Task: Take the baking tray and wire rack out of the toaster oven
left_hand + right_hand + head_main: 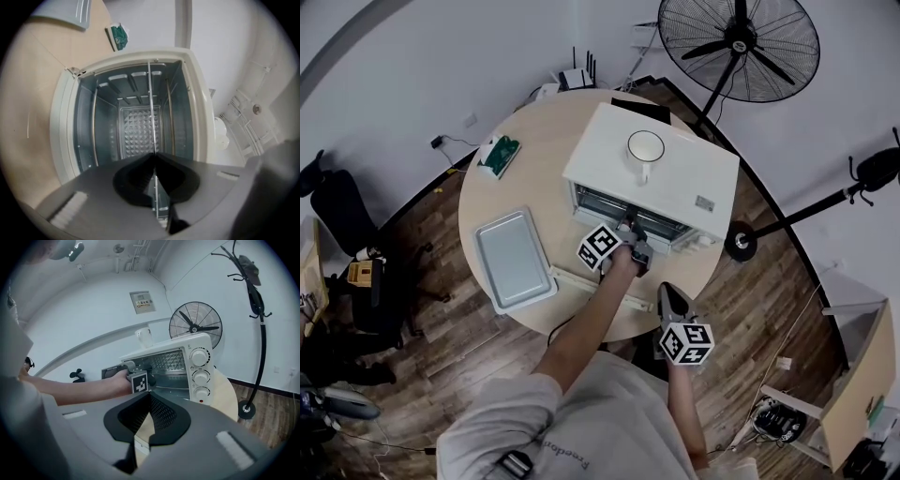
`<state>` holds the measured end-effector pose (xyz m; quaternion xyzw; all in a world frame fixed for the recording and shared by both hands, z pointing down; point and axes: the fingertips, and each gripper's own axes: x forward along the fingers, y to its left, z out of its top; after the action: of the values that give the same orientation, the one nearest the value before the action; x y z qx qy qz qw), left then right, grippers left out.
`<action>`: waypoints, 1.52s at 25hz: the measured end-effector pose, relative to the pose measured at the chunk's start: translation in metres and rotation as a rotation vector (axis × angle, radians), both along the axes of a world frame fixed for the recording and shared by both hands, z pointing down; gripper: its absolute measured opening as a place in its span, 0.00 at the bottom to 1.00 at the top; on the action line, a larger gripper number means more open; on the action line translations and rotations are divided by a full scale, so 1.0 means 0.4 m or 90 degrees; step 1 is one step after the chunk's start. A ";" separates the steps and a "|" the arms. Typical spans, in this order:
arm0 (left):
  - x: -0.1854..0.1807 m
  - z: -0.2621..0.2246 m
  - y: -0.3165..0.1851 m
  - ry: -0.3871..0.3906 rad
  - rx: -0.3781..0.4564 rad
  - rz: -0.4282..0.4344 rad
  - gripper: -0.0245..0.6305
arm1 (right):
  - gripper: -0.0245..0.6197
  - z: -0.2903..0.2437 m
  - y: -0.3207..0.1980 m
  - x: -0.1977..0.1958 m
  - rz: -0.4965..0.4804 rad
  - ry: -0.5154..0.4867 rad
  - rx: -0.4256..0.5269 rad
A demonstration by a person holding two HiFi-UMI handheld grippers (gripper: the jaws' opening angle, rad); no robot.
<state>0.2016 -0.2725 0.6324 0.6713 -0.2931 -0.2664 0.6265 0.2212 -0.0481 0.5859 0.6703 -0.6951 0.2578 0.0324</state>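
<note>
Presently our left hand-held gripper is pressed together on the front wire of the wire rack, which sits on its rails inside the toaster oven. The pinch is on one thin rod, near the middle of the front edge as far as we can judge. That is the weak spot: so narrow a bite gives us little hold against twisting. If we pull even slightly askew, one side of the rack may run ahead, wedge in the side rails and jerk the wire out of the pads. Once the rack's far end leaves the rails, its weight would hang off that one rod, and it could swing down onto the lowered door or slip out altogether. A stuck rack could also drag the oven toward the near edge of the table, and the mug standing on its roof would likely tip. Our right hand-held gripper, closed on nothing, hangs off the table's near edge and braces nothing. The baking tray lies out on the table toward its left edge, just beside the door, so we would have to steer the rack clear of it when setting it down.
</note>
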 end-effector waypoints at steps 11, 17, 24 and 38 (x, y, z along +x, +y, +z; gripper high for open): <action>-0.044 -0.006 0.076 0.017 -0.014 0.007 0.13 | 0.03 -0.016 -0.005 -0.014 0.026 -0.013 0.021; -0.076 -0.013 0.105 0.027 -0.016 0.007 0.13 | 0.03 -0.089 -0.025 -0.007 0.042 -0.014 0.071; -0.104 -0.023 0.168 0.036 -0.019 0.006 0.13 | 0.03 -0.108 -0.012 -0.021 0.043 -0.037 0.094; -0.192 -0.028 0.290 0.059 0.005 0.034 0.13 | 0.03 -0.203 -0.059 -0.082 -0.029 0.002 0.144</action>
<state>0.1250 -0.1565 0.6212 0.6684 -0.2447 -0.2813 0.6436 0.1884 -0.0717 0.5047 0.6539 -0.7349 0.1759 -0.0368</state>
